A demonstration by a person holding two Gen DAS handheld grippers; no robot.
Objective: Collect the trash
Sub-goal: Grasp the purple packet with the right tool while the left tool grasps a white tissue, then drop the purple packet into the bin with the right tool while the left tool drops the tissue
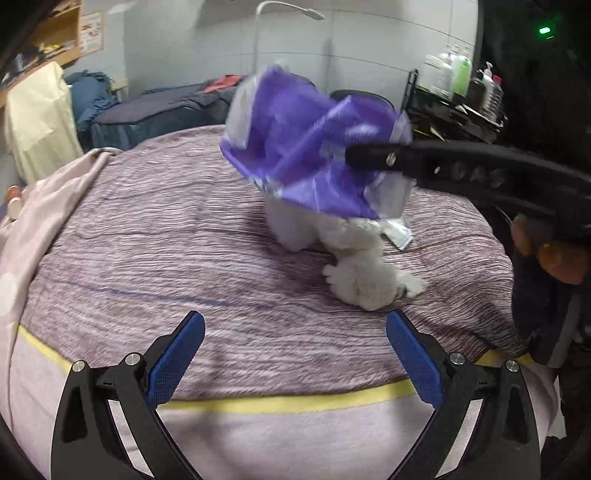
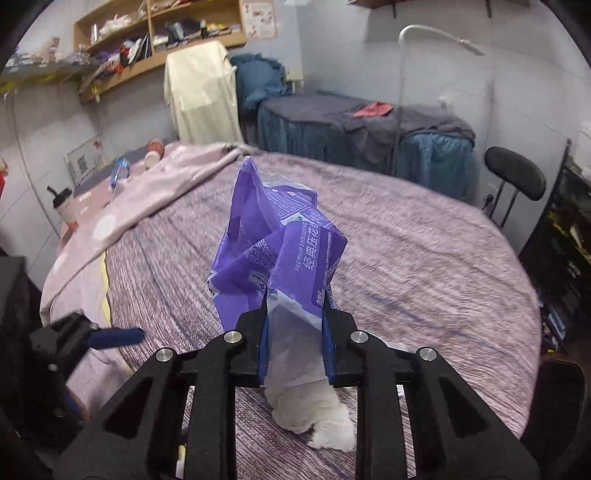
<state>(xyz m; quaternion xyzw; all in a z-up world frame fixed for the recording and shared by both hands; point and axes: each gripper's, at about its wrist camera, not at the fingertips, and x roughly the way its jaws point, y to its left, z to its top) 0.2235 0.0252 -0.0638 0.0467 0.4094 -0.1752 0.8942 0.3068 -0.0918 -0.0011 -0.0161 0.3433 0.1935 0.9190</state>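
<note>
A crumpled purple plastic tissue wrapper [image 1: 306, 147] hangs in the air above the bed, held by my right gripper [image 1: 351, 157], which comes in from the right and is shut on it. In the right wrist view the wrapper [image 2: 280, 258] stands up between the closed blue pads, with my right gripper [image 2: 294, 332] pinching its clear lower part. Crumpled white tissues [image 1: 362, 269] lie on the bedspread under the wrapper; they also show in the right wrist view [image 2: 317, 417]. My left gripper [image 1: 295, 354] is open and empty, low over the bed's near edge.
The bed has a mauve striped spread [image 1: 166, 266] with a yellow band [image 1: 280, 402] at its edge. A small clear packet [image 1: 400, 232] lies behind the tissues. A pink blanket [image 2: 122, 206], cups [image 2: 153, 149], a black stool [image 2: 515, 177] and shelves [image 2: 159, 29] surround the bed.
</note>
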